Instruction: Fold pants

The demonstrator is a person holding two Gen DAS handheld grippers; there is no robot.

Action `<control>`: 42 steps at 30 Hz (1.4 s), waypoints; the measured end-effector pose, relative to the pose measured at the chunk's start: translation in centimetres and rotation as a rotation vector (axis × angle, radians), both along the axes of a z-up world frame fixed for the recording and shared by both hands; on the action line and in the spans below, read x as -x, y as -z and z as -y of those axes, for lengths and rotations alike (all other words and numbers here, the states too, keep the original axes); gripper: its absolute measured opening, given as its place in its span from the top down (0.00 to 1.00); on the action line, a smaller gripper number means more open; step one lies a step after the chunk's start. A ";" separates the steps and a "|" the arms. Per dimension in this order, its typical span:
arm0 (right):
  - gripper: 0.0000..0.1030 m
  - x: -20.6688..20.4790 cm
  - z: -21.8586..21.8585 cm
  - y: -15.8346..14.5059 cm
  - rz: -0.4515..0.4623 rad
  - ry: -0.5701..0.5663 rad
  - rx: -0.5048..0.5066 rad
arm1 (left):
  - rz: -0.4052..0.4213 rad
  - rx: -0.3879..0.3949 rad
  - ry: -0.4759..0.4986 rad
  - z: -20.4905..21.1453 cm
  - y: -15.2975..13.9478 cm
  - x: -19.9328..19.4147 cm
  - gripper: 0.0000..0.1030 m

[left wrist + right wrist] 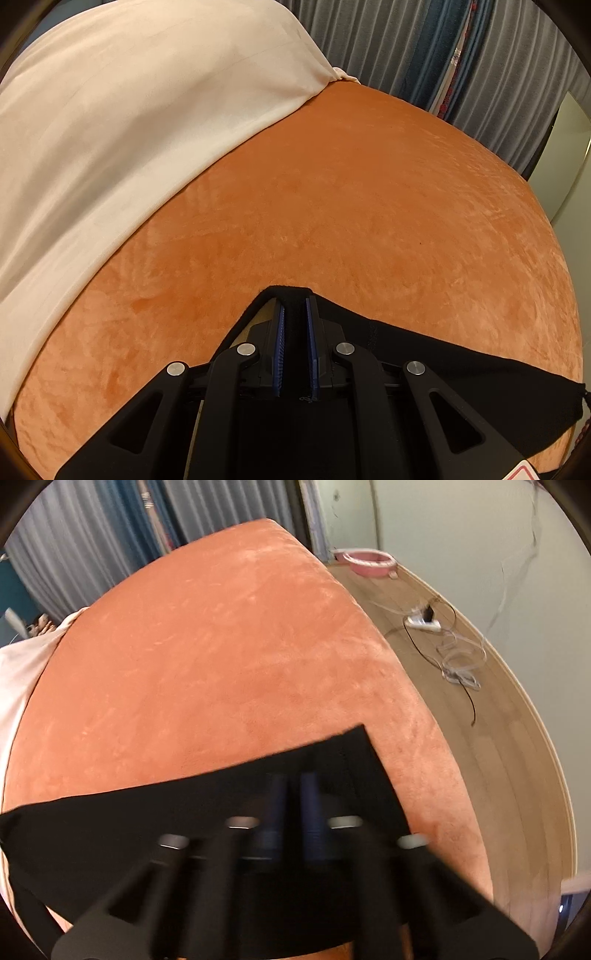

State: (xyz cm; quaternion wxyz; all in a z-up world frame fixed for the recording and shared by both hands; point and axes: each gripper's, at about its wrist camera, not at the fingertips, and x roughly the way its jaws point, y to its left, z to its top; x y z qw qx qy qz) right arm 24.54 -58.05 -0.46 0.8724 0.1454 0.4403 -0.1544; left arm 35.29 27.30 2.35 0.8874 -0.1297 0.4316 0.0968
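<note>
Two grippers each pinch the black pants at one end of the same edge: the left gripper (295, 306) has its blue-padded fingers (280, 343) closed on a bunched fold, while the right gripper (293, 779), blurred, seems to clamp near the far corner. Pants (443, 369) hang taut between them, just above the orange bed (351, 203), likely to carry one half over. Beyond lie a cream sheet (129, 110) and grey curtains (517, 74).

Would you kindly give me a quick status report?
Left claw shut on black pants. Right claw blurred, over pants, grip unclear. Orange blanket ahead bare.
</note>
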 end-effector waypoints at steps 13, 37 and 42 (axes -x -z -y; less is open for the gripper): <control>1.00 8.7 -3.9 -13.7 0.285 -0.040 0.095 | 0.137 0.065 -0.007 -1.9 -7.3 6.4 1.00; 0.22 3.1 0.2 -2.2 -0.019 0.058 0.101 | -0.262 -0.086 -0.010 0.0 6.7 -3.4 0.23; 0.31 -0.4 0.2 1.2 -0.041 0.026 0.109 | -0.232 -0.094 0.022 0.9 8.5 -6.0 0.43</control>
